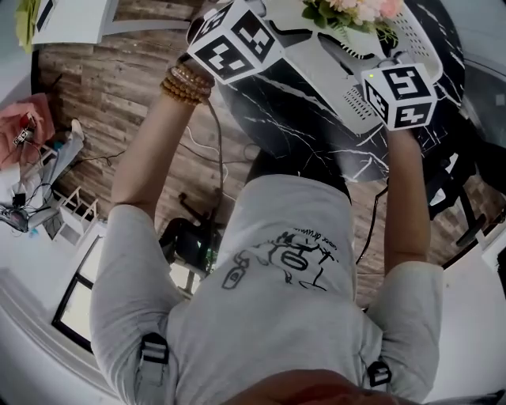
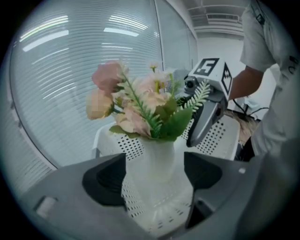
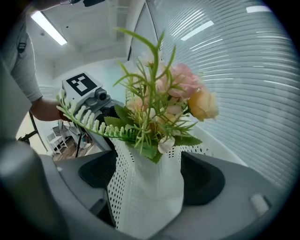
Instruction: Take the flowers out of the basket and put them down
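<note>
The flowers [image 1: 348,12] stood in the basket [image 2: 220,138] at the head view's 12 o'clock, with the vase [image 2: 157,159] between the released, apparently non-contacting jaws of the left gripper [image 2: 157,176] and right gripper [image 3: 151,176]; correct practice was to close both low and evenly before lifting straight up.

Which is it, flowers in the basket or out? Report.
In. The flowers stand in their white vase inside the perforated basket, its wall behind them.

A black marbled table [image 1: 273,115] stands on a plank floor [image 1: 103,87]. A pink cloth [image 1: 25,119] lies near the floor's left edge.
</note>
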Available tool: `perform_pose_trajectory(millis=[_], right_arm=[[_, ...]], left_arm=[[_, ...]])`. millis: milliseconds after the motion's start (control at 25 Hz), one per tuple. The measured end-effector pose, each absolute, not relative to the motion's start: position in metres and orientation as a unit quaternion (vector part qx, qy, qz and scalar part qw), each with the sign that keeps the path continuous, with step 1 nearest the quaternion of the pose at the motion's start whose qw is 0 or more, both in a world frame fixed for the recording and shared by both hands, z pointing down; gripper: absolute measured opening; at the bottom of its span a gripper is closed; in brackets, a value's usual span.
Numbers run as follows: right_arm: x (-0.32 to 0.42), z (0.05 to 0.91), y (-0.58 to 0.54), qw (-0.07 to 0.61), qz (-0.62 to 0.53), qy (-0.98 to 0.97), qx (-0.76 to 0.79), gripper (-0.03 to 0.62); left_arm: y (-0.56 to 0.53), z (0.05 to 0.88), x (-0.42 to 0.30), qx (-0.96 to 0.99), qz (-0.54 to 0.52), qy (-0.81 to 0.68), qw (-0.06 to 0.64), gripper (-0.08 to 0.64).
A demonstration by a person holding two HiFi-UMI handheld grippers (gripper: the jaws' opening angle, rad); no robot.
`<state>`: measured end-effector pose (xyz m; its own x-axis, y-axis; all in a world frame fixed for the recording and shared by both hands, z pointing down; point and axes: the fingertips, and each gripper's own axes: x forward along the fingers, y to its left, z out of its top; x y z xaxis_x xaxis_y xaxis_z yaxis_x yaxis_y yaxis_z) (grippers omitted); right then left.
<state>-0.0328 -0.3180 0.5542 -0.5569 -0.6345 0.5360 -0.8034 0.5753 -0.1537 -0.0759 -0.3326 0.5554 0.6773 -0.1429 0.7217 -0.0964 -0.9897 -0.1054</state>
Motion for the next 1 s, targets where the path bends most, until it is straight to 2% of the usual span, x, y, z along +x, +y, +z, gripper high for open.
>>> perform_pose_trajectory(millis=[400,760,1000], right_arm=[[-0.037,0.573,-0.327,0.226,0.208,-0.858,0.412,0.417],[-0.038,0.576,-0.331,0.213,0.202,-0.863,0.413,0.349],[-0.041,0.574,-0.333,0.204,0.194,-0.868,0.409,0.304]], left_arm=[[-0.333,0.573,-0.062,-0.897,-0.432,0.026,0.091,0.386],[-0.331,0.577,-0.056,-0.880,-0.456,0.000,0.135,0.302],[-0.332,0.578,-0.055,-0.877,-0.461,-0.007,0.135,0.267]])
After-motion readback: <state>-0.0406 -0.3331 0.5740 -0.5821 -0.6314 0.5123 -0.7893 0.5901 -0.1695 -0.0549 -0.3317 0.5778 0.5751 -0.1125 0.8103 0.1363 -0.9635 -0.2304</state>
